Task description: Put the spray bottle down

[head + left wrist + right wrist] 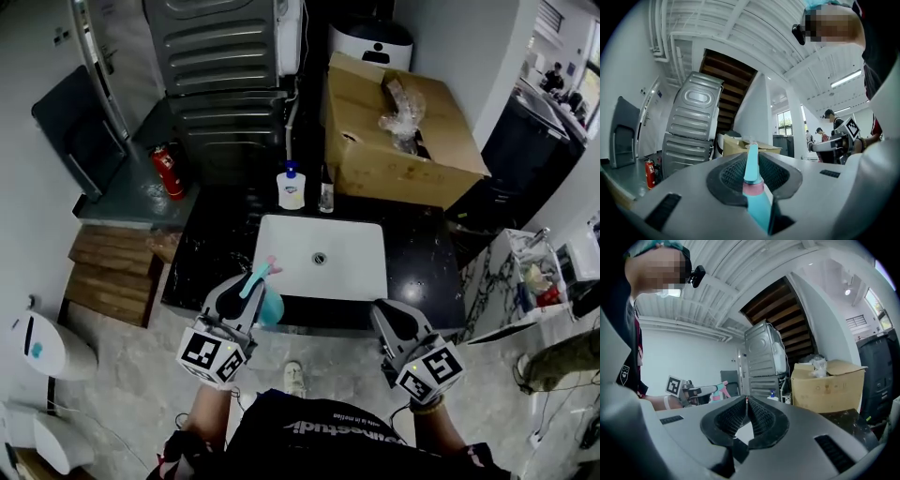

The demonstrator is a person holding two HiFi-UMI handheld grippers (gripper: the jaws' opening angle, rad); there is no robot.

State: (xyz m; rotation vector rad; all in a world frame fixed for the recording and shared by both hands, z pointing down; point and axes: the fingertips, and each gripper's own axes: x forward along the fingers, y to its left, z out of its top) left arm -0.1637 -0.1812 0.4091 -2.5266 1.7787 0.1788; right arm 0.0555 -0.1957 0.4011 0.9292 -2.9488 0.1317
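Two grippers: left gripper point(246, 289) clenched on the spray bottle point(753, 190); right gripper point(746, 404) pinched together with nothing between its jaws
Spray bottle: teal with a pink collar, caught at the neck by the left jaws, nozzle reaching past their tips
Bottle's place: in the air, resting on nothing, seen from the head view over the front edge of the worktop point(422, 272), by the front left corner of the sink point(352, 272)
Worktop: black, with a soap bottle point(291, 187) at the back edge and a cardboard box point(394, 155) at the back right corner
Done: nothing yet, as I judge; the bottle is not set down
Left: bring it over a bare stretch of worktop, lower it onto its base, let go, draw the left gripper clear
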